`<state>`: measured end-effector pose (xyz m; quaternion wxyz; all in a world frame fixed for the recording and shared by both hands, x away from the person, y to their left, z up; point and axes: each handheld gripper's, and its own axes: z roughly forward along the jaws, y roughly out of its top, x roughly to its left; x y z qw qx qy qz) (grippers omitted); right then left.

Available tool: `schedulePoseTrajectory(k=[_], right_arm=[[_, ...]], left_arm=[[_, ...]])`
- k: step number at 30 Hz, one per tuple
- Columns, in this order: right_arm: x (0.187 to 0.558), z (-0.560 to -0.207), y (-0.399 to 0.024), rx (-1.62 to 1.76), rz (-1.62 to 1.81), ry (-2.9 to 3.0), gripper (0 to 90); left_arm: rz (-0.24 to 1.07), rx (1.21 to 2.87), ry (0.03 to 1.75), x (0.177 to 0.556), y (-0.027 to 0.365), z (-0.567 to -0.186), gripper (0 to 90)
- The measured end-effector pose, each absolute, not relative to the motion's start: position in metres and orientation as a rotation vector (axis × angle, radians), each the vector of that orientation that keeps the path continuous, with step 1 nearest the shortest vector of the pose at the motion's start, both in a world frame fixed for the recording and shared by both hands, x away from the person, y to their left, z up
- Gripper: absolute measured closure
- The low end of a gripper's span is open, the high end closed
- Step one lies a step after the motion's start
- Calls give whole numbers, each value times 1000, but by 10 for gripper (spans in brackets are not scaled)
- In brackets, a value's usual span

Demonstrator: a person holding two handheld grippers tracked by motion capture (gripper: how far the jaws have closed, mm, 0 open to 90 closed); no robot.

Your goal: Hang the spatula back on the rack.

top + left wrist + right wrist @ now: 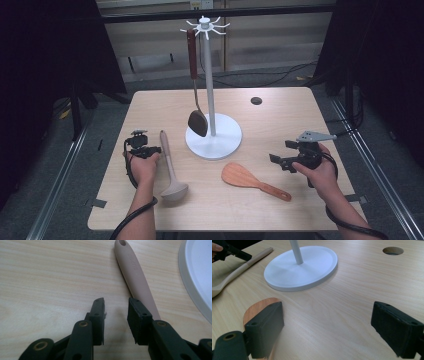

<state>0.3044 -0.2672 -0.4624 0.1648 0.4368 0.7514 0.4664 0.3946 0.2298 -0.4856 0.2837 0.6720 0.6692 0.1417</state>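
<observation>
A beige ladle (170,167) lies on the wooden table (280,120), its bowl toward the near edge. My left gripper (150,149) rests just left of the ladle's handle. In the left gripper view its jaws (116,302) stand a little apart with only bare table between them, and the handle (136,272) runs along the outside of the right jaw. My right gripper (277,159) hovers at the right, open wide (327,315) and holding nothing. A brown wooden rice paddle (250,180) lies between the hands, its blade (258,307) by the right gripper's left jaw.
A white utensil stand (210,75) with a round base (312,267) rises at the table's middle. A dark spoon with a brown handle (194,80) hangs from one of its top hooks. A cable hole (256,101) sits at the far right of the tabletop.
</observation>
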Motion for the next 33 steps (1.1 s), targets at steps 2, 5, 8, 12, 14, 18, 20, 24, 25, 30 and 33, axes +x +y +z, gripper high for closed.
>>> schedulePoseTrajectory(k=[2,5,8,12,14,18,20,24,25,30,33], right_arm=[[306,-463,-266,1246,1327,2150,104],[310,-465,-261,1239,1333,2162,104],[312,-465,-257,1237,1335,2171,104],[315,-465,-252,1228,1340,2183,104],[316,-464,-251,1220,1343,2185,104],[318,-464,-250,1223,1348,2187,104],[318,-464,-251,1220,1347,2188,104],[319,-464,-254,1232,1347,2175,104],[319,-464,-255,1230,1349,2170,104],[316,-463,-258,1234,1344,2166,106],[314,-463,-259,1237,1343,2162,106]], left_arm=[[373,1807,1793,391,229,-483,612],[337,1812,1780,387,224,-480,559],[339,1857,1754,383,217,-476,545],[331,1872,1751,380,212,-472,532],[329,1868,1748,378,211,-470,531],[302,1881,1746,376,206,-466,533],[292,1887,1752,374,203,-465,539],[265,1900,1757,373,197,-465,556],[258,1904,1759,373,196,-464,561],[246,1917,1767,374,190,-463,586],[242,1918,1783,374,188,-466,592]])
